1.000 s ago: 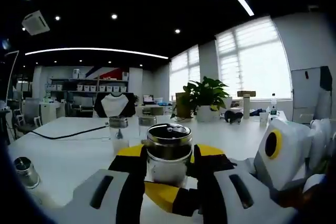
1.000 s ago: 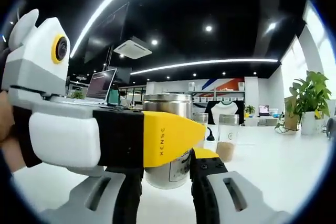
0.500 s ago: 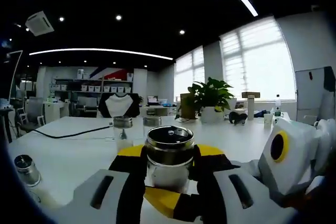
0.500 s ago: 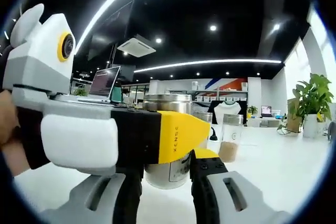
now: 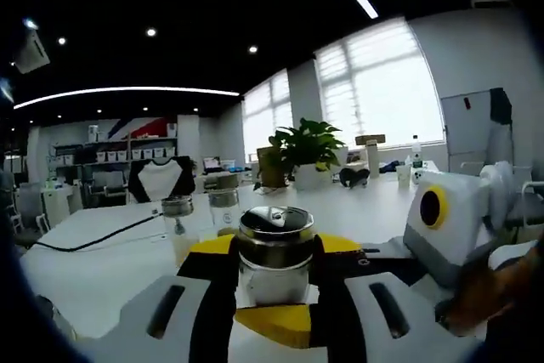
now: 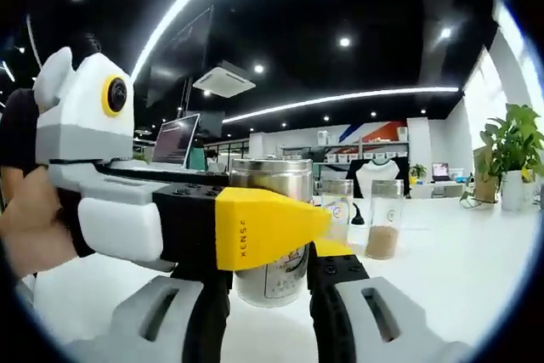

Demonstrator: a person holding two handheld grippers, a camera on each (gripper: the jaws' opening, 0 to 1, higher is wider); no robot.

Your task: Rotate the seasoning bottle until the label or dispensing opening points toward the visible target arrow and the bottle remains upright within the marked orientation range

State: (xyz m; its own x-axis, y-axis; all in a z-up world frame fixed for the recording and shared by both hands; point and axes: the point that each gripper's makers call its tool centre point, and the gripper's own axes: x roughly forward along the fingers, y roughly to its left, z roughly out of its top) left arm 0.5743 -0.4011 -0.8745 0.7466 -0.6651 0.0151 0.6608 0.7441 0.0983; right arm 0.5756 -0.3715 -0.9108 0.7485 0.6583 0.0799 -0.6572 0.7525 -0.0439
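Seasoning bottle [image 5: 274,254] upright on the white table [image 5: 102,269], steel lid on top, clamped between the black-and-yellow jaws of the left gripper [image 5: 274,282]. Same bottle [image 6: 274,235] in the right gripper view, printed label low on its side, partly hidden by the left gripper [image 6: 212,229], which reaches across from the left with its yellow jaw over the glass. Right gripper [image 6: 270,282] set close around the base of the bottle, jaws on either side; true contact hidden, so no saying whether pressing or merely near. A hand [image 6: 34,231] visible behind the left gripper's body.

No target arrow or marked range visible in either view, so alignment not judgeable here; likely mid-turn, with the label facing roughly toward the right gripper view.

For the turn: keep the base flat on the table, twist about the bottle's own axis, no lift and no lean. Hold firm enough to stop the smooth glass slipping, not so hard as to tip it. Turn in small steps, checking the label's facing each time. Mind the two small jars [image 5: 197,214] standing just behind, and the potted plant [image 5: 302,152] farther back.
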